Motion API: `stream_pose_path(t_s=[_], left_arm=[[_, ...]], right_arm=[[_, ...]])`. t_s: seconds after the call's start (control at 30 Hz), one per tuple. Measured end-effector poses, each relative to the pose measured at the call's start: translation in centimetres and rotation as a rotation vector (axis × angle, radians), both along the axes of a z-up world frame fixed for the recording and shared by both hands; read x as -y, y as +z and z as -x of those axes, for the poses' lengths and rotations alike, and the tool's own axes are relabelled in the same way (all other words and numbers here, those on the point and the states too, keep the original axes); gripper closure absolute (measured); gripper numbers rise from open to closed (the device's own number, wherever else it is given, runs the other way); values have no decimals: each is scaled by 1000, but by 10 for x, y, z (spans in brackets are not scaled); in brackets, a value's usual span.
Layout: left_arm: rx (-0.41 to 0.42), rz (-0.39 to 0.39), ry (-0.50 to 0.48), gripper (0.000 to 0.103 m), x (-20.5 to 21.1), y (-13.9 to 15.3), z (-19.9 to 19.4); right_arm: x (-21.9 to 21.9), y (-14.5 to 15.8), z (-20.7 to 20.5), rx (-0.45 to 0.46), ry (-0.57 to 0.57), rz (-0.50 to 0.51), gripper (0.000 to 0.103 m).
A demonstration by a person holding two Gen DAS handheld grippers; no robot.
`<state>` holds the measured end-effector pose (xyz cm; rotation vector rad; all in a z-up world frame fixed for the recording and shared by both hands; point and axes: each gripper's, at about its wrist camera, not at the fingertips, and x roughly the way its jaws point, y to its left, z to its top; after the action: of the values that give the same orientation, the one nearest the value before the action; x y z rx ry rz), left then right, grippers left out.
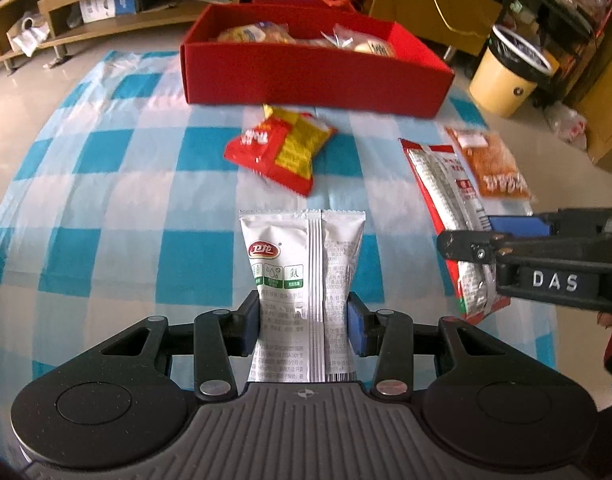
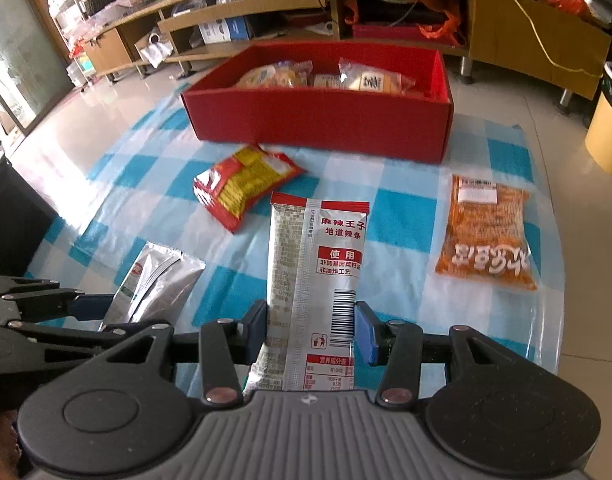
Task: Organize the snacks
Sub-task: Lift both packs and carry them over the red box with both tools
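My left gripper (image 1: 304,320) is shut on a silver snack packet (image 1: 302,264) with a red logo, held just above the checkered cloth. It also shows in the right wrist view (image 2: 154,284). My right gripper (image 2: 311,328) is shut on a long silver-and-red spicy-strip packet (image 2: 318,264), seen in the left wrist view (image 1: 450,208) at the right. A red box (image 1: 306,72) (image 2: 318,120) with several snacks inside stands at the far side. A red-and-yellow packet (image 1: 282,148) (image 2: 242,184) lies in front of it. An orange packet (image 1: 494,164) (image 2: 486,236) lies at the right.
The blue-and-white checkered cloth (image 1: 118,184) (image 2: 406,216) covers the floor. Low wooden shelves (image 2: 242,12) run along the back. A yellow bin (image 1: 506,76) (image 2: 606,132) stands right of the box. A black object (image 2: 14,208) sits at the left edge.
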<state>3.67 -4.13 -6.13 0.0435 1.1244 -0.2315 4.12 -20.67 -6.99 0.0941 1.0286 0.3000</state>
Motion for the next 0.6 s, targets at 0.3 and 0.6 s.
stream_pose_path(t_s=[0.3,0.6], left_arm=[[52,12,7,52,5,13,-9],[110,13,18,52,9,27,-18]], right_arm=[[4,8,-9,23,-19,-22,60],[10,20,-16,60,-44,-38,60]])
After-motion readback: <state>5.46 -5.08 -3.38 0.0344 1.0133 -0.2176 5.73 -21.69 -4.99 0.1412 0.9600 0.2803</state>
